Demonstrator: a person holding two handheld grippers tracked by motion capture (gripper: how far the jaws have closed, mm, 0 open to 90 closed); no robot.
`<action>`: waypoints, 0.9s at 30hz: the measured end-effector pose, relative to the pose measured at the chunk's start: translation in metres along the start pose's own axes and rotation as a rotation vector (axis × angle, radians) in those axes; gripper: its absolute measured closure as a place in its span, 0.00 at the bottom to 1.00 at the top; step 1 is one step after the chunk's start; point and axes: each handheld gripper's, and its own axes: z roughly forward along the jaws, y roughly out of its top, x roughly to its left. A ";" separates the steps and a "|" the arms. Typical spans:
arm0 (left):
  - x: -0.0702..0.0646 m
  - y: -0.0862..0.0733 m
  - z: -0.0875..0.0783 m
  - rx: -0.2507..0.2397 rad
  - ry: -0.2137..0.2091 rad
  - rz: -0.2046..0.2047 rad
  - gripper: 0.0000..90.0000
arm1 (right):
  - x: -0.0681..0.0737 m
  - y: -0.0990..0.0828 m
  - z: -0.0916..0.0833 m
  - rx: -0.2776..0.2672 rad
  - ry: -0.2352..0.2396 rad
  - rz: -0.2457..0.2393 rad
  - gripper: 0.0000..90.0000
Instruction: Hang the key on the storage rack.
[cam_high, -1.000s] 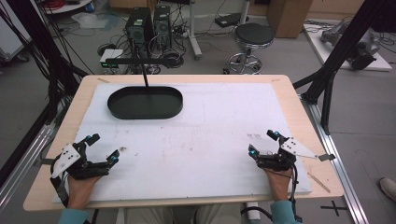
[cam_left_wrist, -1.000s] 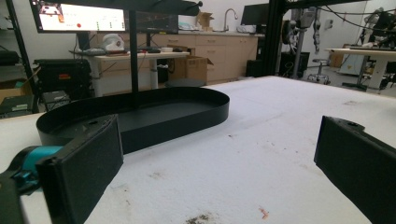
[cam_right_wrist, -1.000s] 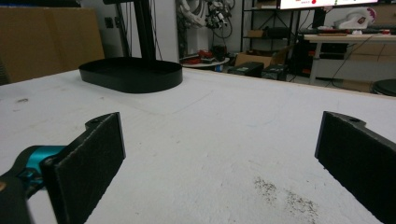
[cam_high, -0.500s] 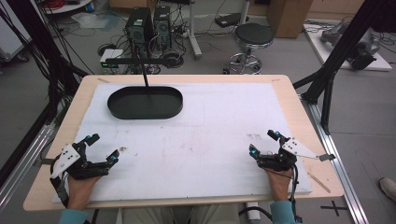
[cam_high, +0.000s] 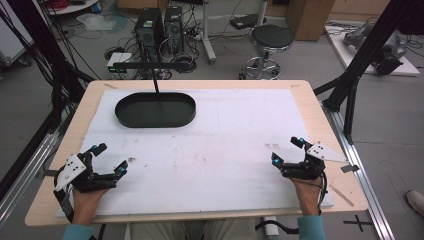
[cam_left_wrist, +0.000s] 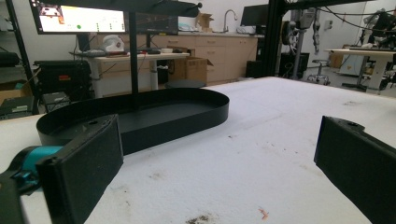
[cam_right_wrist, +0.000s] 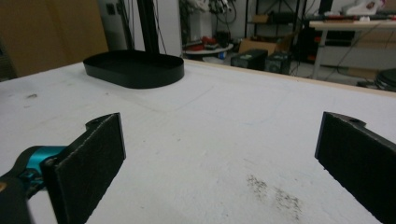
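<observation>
Grippers rest at the near edge of the desk (cam_high: 310, 100), one at each near corner, well apart from one another. On the person's left, the left gripper (cam_high: 108, 161) sits low over the white sheet (cam_high: 225, 145) that covers the desk top, its jaws spread wide with nothing between them; the hand (cam_high: 86, 200) behind it comes in from the bottom of the high view. On the person's right, the right gripper (cam_high: 289, 150) lies the same way, jaws wide apart and holding nothing, its grey three-cornered plate on top.

In the left gripper view the black pads (cam_left_wrist: 84, 168) frame bare, faintly stained sheet. In the right gripper view a dark smudge (cam_right_wrist: 275, 193) marks the sheet between the jaws.

Farther off, toward the far left of the desk, a black oval tray (cam_high: 155, 110) sits on the sheet, well apart from both grippers. A thin black post (cam_high: 156, 84) rises from it. Beyond the desk, on the floor, stand two computer towers (cam_high: 160, 25) and a round stool (cam_high: 271, 39).
</observation>
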 end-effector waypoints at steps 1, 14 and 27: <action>0.000 0.000 0.000 0.001 0.001 -0.001 0.02 | -0.001 0.005 -0.002 0.026 0.009 0.000 0.01; 0.000 0.000 0.000 0.001 0.003 0.005 0.02 | -0.023 0.064 -0.007 0.323 0.080 -0.145 0.01; -0.001 0.000 0.000 0.005 0.006 0.011 0.02 | -0.041 0.075 0.002 0.581 0.169 -0.227 0.01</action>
